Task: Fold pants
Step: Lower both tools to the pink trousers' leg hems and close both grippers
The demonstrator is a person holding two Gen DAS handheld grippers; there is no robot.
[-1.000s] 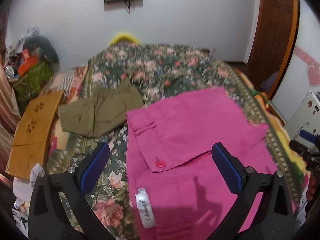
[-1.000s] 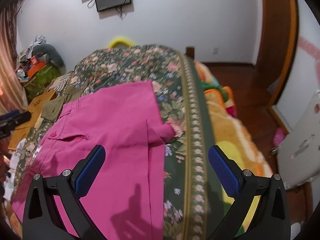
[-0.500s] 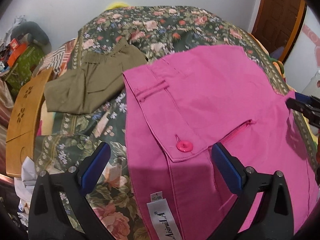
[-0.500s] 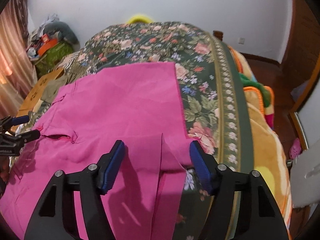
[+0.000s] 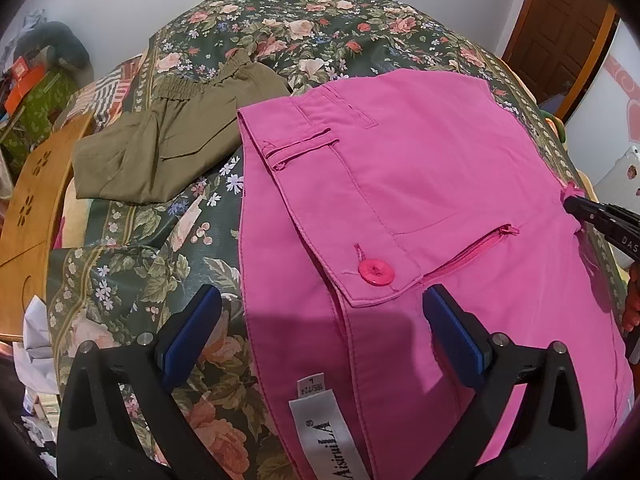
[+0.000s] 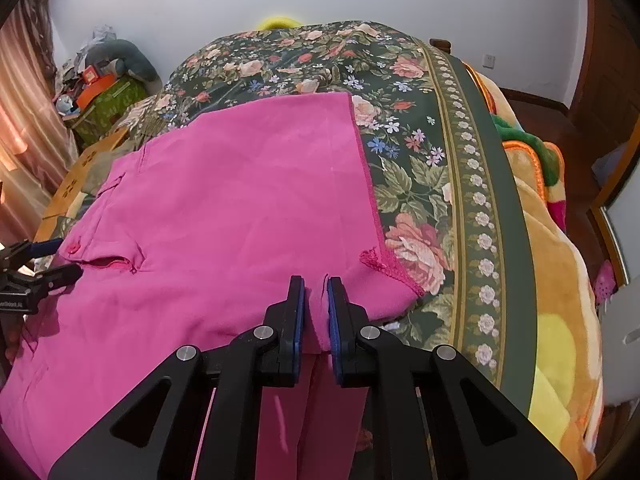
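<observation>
pink pants (image 6: 240, 200) pinched in right jaws, left jaws straddling waistband

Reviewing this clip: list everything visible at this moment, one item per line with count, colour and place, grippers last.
pink pants: one, magenta, spread on the bed, button and label near the left gripper
olive pants: one, olive green, folded, left of the pink pair
floral bedspread: one, dark green with roses, under both garments
wooden board: one, tan, beside the bed's left edge
orange blanket: one, orange and yellow, along the bed's right side
left gripper: black with blue pads, open over the waistband
right gripper: shut on pink fabric
</observation>
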